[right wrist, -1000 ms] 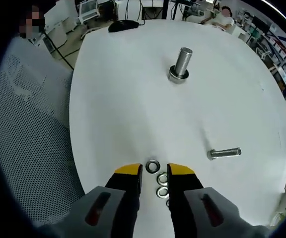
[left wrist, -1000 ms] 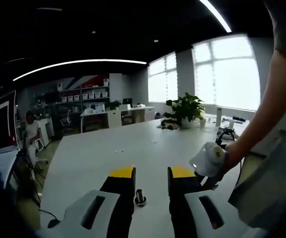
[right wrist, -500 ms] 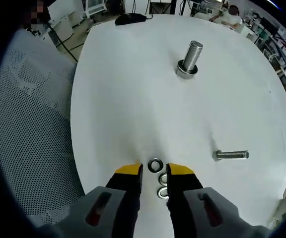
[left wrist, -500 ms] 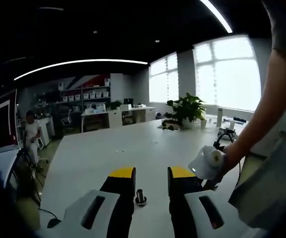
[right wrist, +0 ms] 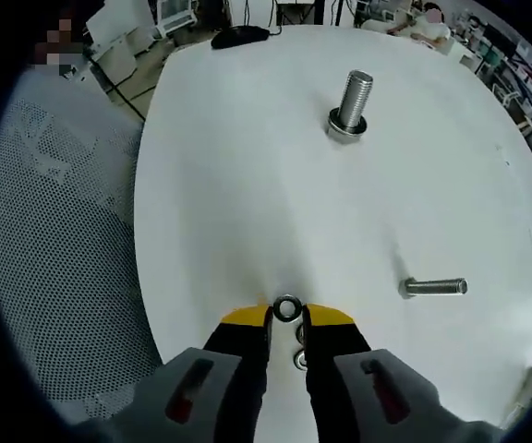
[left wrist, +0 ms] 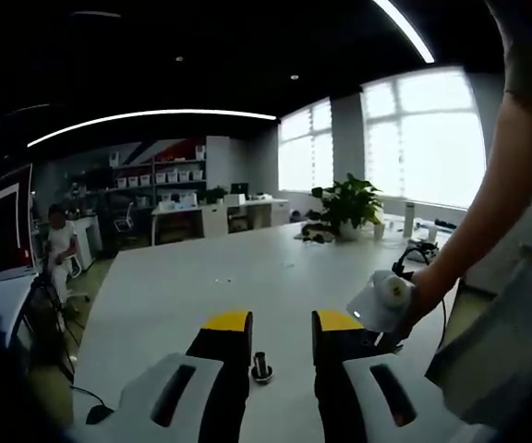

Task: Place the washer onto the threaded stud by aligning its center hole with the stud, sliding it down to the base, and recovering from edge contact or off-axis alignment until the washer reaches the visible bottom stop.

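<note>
The washer (right wrist: 287,308) lies flat on the white bench (right wrist: 247,185), right at the tips of the right gripper (right wrist: 286,317), sitting between its yellow-capped fingers (right wrist: 244,318). A second ago those fingers stood wider, with the washer just ahead of them; now they have drawn in to a narrow gap on either side of the ring, though whether they actually pinch it I cannot tell. More washers (right wrist: 299,358) lie in a row behind it, half hidden between the fingers. The threaded stud (right wrist: 351,103) stands upright on its round base well beyond, further up the bench, and a loose bolt (right wrist: 434,287) lies on its side off to the right. A mesh chair back (right wrist: 54,258) borders the bench on the left.

In the left gripper view, little has changed: the left gripper (left wrist: 282,325) hovers over the bench with its fingers apart and nothing between them, and a small dark upright piece (left wrist: 261,367) stands on the bench in the gap. The person's hand (left wrist: 388,300), at the right, has shifted slightly left. A potted plant (left wrist: 347,205) sits farther back.
</note>
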